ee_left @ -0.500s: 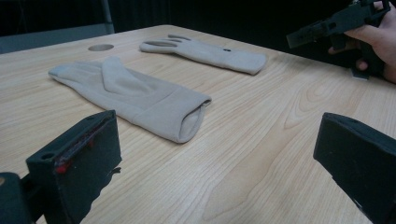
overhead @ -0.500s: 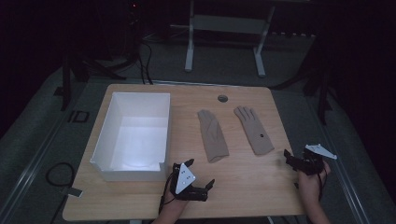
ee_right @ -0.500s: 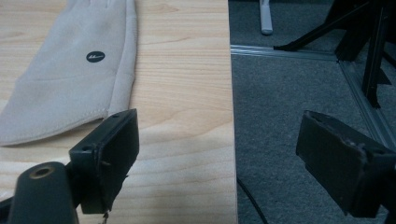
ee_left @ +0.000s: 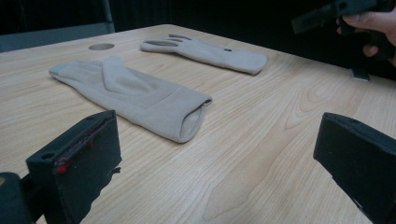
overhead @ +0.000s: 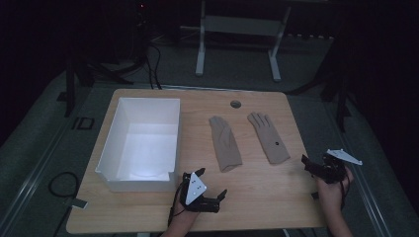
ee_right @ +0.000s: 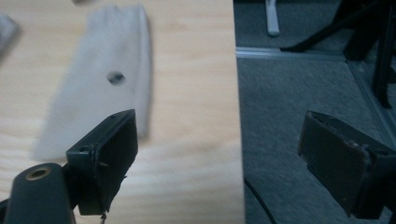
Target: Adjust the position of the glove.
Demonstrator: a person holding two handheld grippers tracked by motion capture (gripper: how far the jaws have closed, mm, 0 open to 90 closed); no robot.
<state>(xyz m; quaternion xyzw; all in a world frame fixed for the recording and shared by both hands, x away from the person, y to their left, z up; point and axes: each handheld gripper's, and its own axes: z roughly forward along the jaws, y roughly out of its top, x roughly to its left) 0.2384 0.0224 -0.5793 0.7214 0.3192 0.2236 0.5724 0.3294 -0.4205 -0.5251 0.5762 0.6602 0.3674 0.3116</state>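
From above we see two beige gloves (overhead: pixel 225 143) lying mid-table (overhead: pixel 257 197), right of a white box (overhead: pixel 143 143), our left gripper (overhead: pixel 217 200) near them and right gripper (overhead: pixel 311 165) at the right edge; the left gripper view shows released jaws facing the nearer glove (ee_left: pixel 135 95); the right gripper view shows released jaws over the other glove (ee_right: pixel 93 98).

— We saw two gloves (ee_left: pixel 140 95) of soft, matt beige cloth, on a worktop (ee_left: pixel 261 154) of pale, smooth wood grain.
— And we noted the box (overhead: pixel 143 143) looked smooth white plastic; the hand-held gripper (ee_left: pixel 219 163) jaws matt black.
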